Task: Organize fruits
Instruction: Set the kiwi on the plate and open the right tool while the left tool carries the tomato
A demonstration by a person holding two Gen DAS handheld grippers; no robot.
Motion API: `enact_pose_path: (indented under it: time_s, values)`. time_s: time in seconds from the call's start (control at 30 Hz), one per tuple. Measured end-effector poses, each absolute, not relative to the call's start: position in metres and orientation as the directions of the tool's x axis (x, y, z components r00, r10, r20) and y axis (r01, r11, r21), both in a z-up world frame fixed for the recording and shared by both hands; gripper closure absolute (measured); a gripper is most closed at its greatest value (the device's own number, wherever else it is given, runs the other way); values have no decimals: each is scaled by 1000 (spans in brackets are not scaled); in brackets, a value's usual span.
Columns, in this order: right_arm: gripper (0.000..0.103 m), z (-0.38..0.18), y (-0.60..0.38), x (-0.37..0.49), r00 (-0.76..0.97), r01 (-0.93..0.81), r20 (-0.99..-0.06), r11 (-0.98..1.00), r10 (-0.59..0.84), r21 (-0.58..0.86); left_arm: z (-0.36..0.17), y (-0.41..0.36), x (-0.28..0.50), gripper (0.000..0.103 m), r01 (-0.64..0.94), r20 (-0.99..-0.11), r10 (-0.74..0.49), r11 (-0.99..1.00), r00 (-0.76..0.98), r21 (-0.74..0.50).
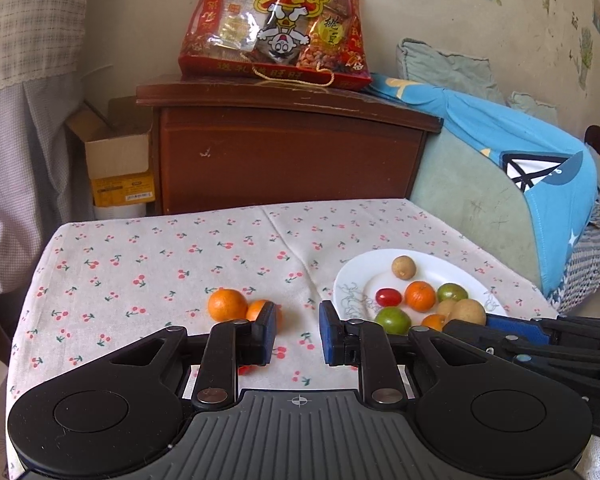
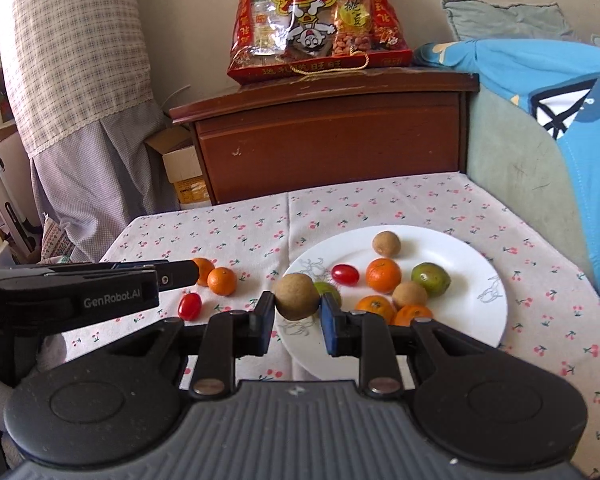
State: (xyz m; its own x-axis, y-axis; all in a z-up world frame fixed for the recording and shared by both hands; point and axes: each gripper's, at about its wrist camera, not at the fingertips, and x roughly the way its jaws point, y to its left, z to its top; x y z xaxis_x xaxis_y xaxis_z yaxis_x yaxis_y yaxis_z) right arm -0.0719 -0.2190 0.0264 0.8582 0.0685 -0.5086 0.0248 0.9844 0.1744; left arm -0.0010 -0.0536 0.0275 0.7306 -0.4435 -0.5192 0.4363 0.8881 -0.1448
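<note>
The right claw (image 2: 297, 309) is clamped on a round, tan-brown, rough-skinned longan (image 2: 295, 295), its blue pads pressing the fruit on both sides over the near left edge of the white round plate with faint grey line drawings (image 2: 474, 280). The plate sits on the right half of the counter, which is covered by a white cloth printed with small red cherries (image 2: 228, 236). On the plate lie a second longan (image 2: 386, 244) at the far side, a red cherry tomato (image 2: 345, 274), a small orange mandarin (image 2: 383, 275), a green citrus fruit (image 2: 430, 279), a third longan (image 2: 409, 295) and two more mandarins (image 2: 375, 308) at the near edge; another green fruit (image 2: 329, 290) is half hidden behind the held longan. The left claw (image 1: 298, 330) has its pads drawn nearly together, with only a narrow strip of cloth showing between them and nothing gripped. It hangs over the cloth left of the plate, just beside a pair of touching mandarins (image 1: 227, 305) and a loose cherry tomato (image 2: 190, 306). Beyond the counter stands a dark red-brown wooden cabinet (image 2: 328, 144) carrying a red and clear plastic snack bag (image 2: 312, 20).
</note>
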Motion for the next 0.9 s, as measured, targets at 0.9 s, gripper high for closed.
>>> enact_pose_path:
  time_s: [0.9]
  values:
    - [78, 14, -274, -78, 836, 294, -543, 902, -83, 315, -16, -53, 15, 73, 311, -620, -244, 950, 746, 0]
